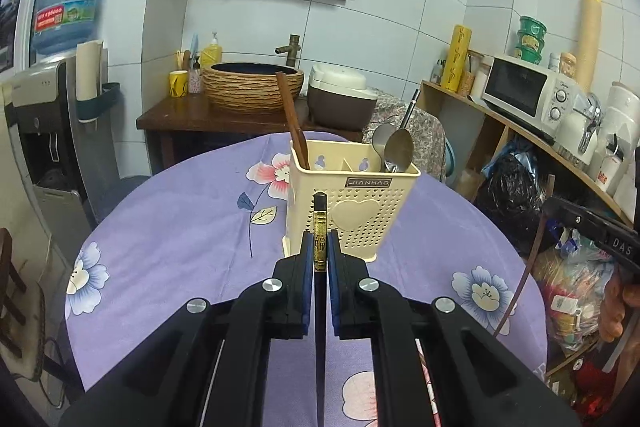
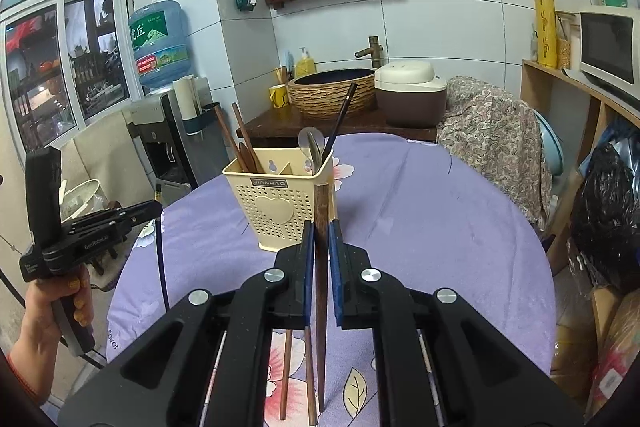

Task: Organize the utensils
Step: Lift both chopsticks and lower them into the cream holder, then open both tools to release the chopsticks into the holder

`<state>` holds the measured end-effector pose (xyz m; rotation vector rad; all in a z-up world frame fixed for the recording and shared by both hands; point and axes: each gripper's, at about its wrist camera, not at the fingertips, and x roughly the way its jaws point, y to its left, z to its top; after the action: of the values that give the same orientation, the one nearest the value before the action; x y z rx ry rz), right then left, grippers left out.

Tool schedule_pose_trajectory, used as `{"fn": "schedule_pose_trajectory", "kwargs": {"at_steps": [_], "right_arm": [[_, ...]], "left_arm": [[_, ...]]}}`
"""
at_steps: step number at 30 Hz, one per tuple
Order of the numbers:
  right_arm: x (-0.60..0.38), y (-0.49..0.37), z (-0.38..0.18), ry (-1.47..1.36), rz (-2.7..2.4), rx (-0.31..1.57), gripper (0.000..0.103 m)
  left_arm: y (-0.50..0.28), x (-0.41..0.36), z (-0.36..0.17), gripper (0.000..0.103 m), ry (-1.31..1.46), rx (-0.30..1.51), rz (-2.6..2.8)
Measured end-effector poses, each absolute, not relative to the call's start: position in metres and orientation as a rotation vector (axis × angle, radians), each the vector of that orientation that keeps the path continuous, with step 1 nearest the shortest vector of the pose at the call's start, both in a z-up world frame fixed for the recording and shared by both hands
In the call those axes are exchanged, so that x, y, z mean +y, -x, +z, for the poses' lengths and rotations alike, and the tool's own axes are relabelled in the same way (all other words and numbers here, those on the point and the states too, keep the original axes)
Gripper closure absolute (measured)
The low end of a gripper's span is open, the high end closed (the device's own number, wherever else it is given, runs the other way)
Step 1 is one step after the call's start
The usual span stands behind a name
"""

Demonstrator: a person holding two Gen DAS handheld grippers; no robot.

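A cream perforated utensil holder [image 1: 352,203] [image 2: 282,205] stands on the round purple floral table [image 1: 180,235]. It holds brown wooden chopsticks [image 1: 294,125] [image 2: 240,139] on the left, and metal spoons [image 1: 394,147] [image 2: 312,147] and a black chopstick [image 2: 340,119] on the right. My left gripper [image 1: 320,239] is shut on a black chopstick with a gold band [image 1: 319,227], held upright in front of the holder. My right gripper [image 2: 320,227] is shut on a brown wooden chopstick [image 2: 320,247], upright by the holder's right corner. The left gripper also shows in the right wrist view [image 2: 156,209].
Two brown chopsticks [image 2: 298,375] lie on the table under my right gripper. Behind the table are a woven basin [image 1: 252,87], a rice cooker [image 1: 342,99] and a cloth-covered chair [image 2: 492,139]. A shelf with a microwave [image 1: 524,91] stands at the right, a water dispenser [image 2: 160,131] at the left.
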<state>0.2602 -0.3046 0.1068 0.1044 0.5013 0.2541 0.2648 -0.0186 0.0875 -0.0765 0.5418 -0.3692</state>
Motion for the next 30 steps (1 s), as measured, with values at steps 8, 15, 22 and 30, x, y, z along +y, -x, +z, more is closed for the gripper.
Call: {"fn": "schedule_pose_trajectory", "kwargs": {"at_steps": [8,15,22,30], "right_arm": [[-0.309,-0.261,0.116,-0.105,0.250,0.502,0.095],[-0.309,-0.264,0.138,-0.096,0.256,0.465,0.095],[-0.302,-0.297,0.205,-0.120,0.273,0.427,0.095],[-0.278,-0.357,0.297,-0.154,0.244,0.349,0.095]], "left_arm": [[-0.259,-0.006,0.099,0.095,0.080,0.525,-0.377],[-0.260,-0.006,0.126,0.095,0.066,0.479,-0.389],[-0.282,-0.016,0.189,0.095,0.073,0.424,-0.426],[-0.324,-0.039,0.265,0.095,0.084,0.351,-0.398]]}}
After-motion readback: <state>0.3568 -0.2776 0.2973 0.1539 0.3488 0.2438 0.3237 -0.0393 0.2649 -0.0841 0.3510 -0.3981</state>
